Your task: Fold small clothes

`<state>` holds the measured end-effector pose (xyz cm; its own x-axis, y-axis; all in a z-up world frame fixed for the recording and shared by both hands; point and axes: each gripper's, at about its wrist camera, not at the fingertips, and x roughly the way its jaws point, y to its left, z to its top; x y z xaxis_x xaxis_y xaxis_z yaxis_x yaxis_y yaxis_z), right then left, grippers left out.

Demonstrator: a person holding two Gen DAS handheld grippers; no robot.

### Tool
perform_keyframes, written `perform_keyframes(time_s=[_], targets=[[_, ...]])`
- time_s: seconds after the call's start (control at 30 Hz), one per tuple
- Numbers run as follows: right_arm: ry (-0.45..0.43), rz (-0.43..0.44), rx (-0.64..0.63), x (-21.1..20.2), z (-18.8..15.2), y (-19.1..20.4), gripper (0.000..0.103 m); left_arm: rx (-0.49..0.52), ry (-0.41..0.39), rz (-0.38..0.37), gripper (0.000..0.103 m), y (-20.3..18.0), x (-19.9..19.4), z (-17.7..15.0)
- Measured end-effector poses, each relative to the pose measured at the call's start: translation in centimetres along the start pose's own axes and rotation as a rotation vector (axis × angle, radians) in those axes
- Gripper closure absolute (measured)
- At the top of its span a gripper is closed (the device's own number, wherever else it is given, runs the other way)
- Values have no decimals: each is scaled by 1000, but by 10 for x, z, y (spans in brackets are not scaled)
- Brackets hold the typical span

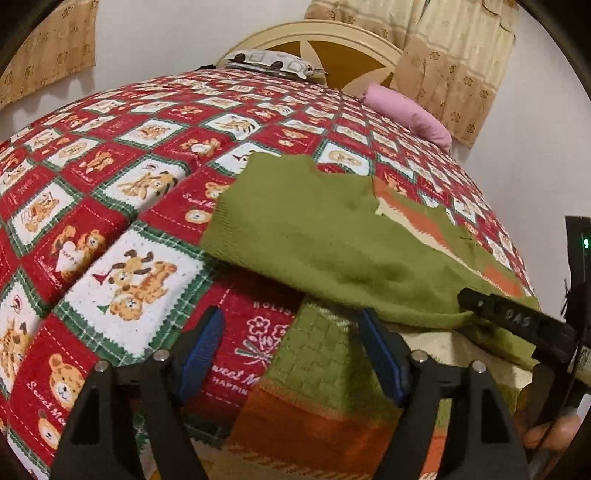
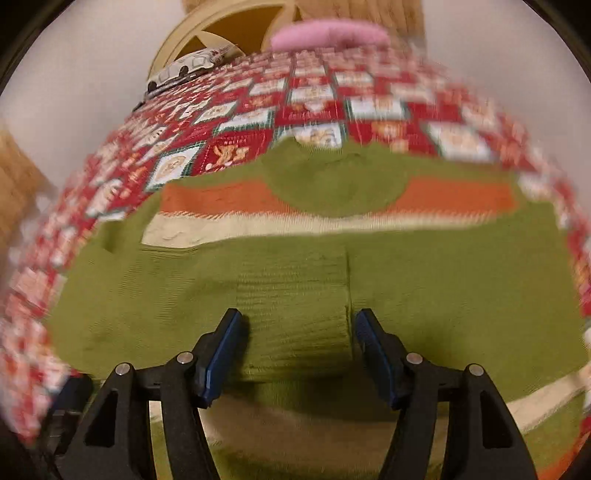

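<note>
Knit green sweater [image 2: 295, 266], ribbed sleeve

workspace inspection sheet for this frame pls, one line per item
Surface: bed under a red, white and green checked teddy-bear blanket.
Job's things: green knitted sweater with orange and cream stripes, spread on the blanket, both sleeves folded in.
Clutter: pink pillow; grey-patterned pillow.
Grippers: left tool open, over the sweater's hem edge; right tool open, straddling a folded sleeve cuff.
Cables: nothing seen.
Surroundings: cream round headboard, beige patterned curtains, white wall.
</note>
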<state>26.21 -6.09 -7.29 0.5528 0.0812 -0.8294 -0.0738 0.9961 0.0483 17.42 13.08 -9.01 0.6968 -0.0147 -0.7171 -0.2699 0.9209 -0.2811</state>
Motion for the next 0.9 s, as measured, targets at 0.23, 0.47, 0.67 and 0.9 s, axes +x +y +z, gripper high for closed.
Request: perform_keyframes(time_s=[0.23, 0.47, 0.67, 0.9], targets=[[-155, 33, -71, -59, 34, 8, 89, -34, -8, -27, 24, 7, -3, 1], [-432, 55, -66, -171, 78, -5, 89, -35, -8, -13, 24, 8, -2, 2], [-510, -51, -98, -205, 72, -46, 89, -23, -5, 2, 24, 6, -1, 1], [-309, -131, -85, -121, 29, -113, 89, 1, 3, 30, 23, 2, 2, 1]])
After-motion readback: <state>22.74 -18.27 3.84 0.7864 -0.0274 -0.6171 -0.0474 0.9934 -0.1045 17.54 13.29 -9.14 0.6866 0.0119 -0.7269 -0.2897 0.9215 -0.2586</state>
